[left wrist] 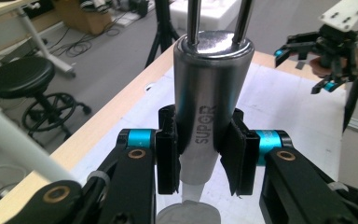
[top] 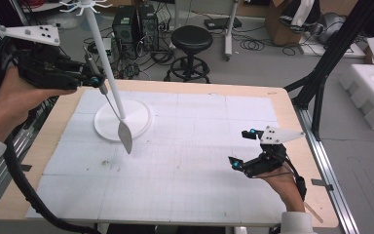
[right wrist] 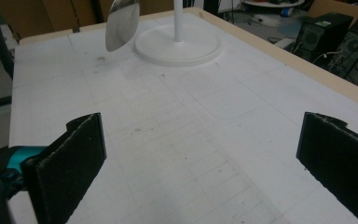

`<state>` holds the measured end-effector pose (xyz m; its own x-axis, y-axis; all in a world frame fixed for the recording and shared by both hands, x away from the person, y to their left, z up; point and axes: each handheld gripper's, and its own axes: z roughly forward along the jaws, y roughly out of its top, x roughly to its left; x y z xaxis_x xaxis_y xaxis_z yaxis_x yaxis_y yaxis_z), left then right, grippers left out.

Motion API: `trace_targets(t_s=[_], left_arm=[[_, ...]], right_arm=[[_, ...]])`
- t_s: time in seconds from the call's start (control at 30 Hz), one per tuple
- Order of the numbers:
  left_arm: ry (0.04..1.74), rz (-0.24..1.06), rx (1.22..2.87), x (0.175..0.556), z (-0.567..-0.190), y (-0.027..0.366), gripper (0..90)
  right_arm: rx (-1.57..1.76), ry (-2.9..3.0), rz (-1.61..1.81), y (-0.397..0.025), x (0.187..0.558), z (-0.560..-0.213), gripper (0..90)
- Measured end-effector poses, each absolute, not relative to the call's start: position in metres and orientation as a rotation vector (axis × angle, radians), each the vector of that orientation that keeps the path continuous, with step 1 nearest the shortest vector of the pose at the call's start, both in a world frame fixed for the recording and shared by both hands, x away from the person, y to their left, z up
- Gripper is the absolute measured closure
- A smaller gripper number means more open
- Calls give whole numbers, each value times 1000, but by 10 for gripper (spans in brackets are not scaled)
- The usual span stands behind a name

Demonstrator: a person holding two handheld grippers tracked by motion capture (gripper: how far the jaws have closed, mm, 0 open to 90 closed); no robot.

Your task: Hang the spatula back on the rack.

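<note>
Steel spatula (top: pixel 118 117) clamped in left fingers (left wrist: pixel 168 156) beside white stand (top: pixel 122 119); right fingers (right wrist: pixel 70 163) apart.

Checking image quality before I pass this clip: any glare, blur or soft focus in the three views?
High view: even light, mildly soft, faint shadows on the table. Left gripper view: bright glare streaks on the steel handle clamped by the left gripper; the white pole is blurred. Right gripper view: right gripper pads soft, spatula blade slightly blurred.

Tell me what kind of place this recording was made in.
Most likely a lab or workshop, not a home: computer towers with loose cables on the floor, a black stool, white foam packing and a gridded work table.
</note>
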<state>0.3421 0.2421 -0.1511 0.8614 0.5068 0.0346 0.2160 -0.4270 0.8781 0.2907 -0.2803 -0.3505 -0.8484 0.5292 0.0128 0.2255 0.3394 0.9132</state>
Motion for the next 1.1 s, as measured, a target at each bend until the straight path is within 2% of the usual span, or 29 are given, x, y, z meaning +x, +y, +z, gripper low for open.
trace_targets(t_s=[0.47, 1.1], left_arm=[[677, 405, 1996, 356, -145, 265, 688], [729, 423, 2018, 395, -133, 272, 688]], right_arm=[[700, 2291, 1586, -284, 281, -367, 3], [712, 2258, 1611, -291, 279, -367, 3]])
